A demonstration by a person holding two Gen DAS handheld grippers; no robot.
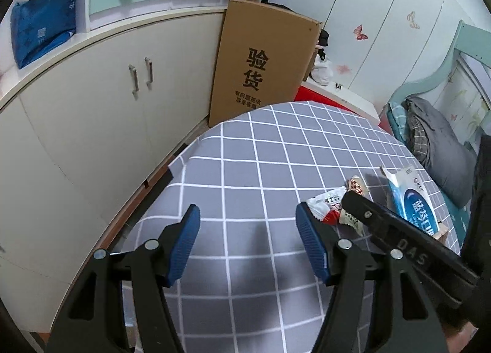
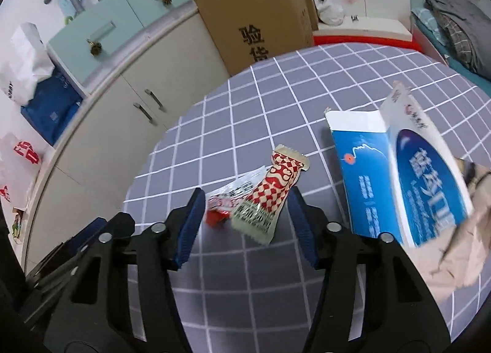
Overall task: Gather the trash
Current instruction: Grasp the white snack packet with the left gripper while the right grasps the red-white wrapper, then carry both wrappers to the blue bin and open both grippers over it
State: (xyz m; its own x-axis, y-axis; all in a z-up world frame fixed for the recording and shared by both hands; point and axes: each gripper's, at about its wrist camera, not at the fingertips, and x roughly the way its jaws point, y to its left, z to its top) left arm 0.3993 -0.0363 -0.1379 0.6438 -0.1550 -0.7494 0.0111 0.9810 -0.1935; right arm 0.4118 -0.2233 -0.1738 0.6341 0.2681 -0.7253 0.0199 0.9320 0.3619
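Observation:
Two snack wrappers lie on the grey checked tablecloth (image 2: 276, 92): a red-and-white patterned wrapper (image 2: 279, 181) over a white-and-red wrapper (image 2: 227, 199). My right gripper (image 2: 246, 192) is open, its blue pads on either side of the near ends of both wrappers and clear of them. A torn-open blue and white carton (image 2: 399, 175) stands just right of it, with crumpled beige paper (image 2: 460, 248) beside it. My left gripper (image 1: 248, 208) is open over bare cloth, left of the wrappers (image 1: 325, 202) and the carton (image 1: 414, 199). The right gripper's black arm (image 1: 399, 236) crosses its right finger.
A tall cardboard box (image 1: 260, 61) leans against the cream cabinet (image 1: 107, 107) beyond the table's far-left edge. A bed with grey bedding (image 1: 435, 138) lies to the right. Blue and white bags (image 2: 46, 101) sit on the cabinet top.

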